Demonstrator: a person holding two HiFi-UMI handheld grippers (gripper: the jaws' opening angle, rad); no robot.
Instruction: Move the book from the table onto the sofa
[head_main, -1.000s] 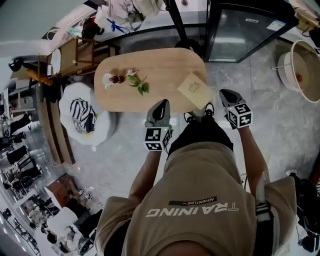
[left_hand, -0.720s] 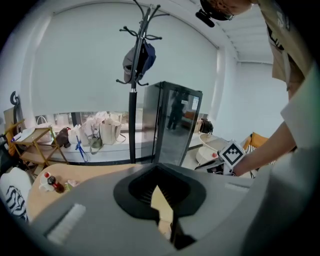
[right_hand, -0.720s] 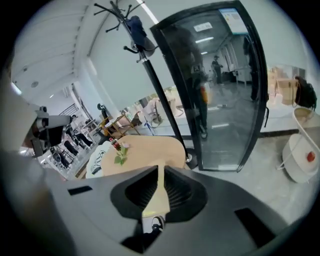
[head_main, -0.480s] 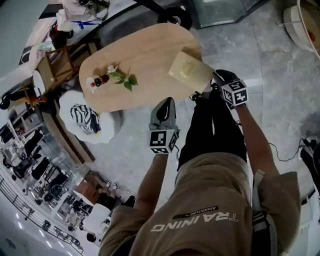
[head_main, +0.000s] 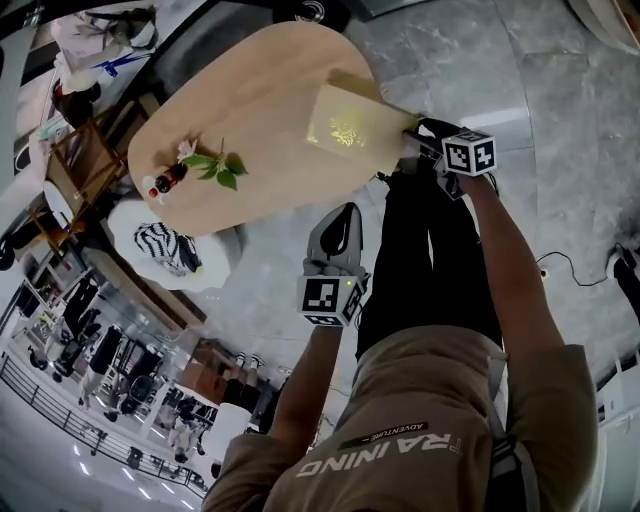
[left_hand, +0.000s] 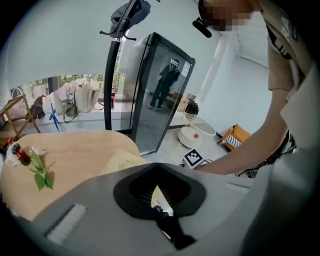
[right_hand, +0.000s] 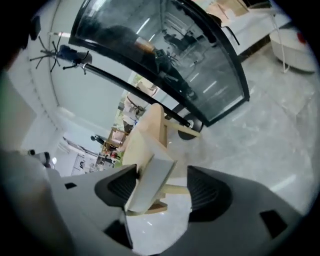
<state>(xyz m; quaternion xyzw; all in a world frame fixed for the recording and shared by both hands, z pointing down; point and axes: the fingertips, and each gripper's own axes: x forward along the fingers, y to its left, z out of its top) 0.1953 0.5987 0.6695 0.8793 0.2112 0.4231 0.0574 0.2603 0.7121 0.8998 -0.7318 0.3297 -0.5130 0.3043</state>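
**Right gripper** (right_hand: 165, 190): its jaws have just been opening and are now standing wide apart, released. Its two dark, ribbed pads are flanking one corner of the book (right_hand: 150, 182). The book's pale block of pages is sitting close against one pad and is leaving a clear gap to the other. The grey, smooth jaw shells are curving outward on both sides.

**Book:** a thin rectangular volume with a cream cover bearing a small gilt ornament. It is lying flat at the near edge of the table (head_main: 250, 100), and its corner is projecting past the rim toward the right gripper.

**Left gripper** (head_main: 335, 228): it is hanging over the floor (head_main: 560, 120) just off the table's edge, apart from the book. Its jaws are drawn together into a tapered point and are gripping nothing.

**Table:** a rounded oval top of light wood with a matte grain. A green leafy sprig (head_main: 215, 167) with a pink bloom is lying near its far side.

**Surroundings:** the floor is showing grey, marbled, glossy tiles. A tall cabinet (left_hand: 160, 95) with a dark frame and glass front is standing beyond the table.
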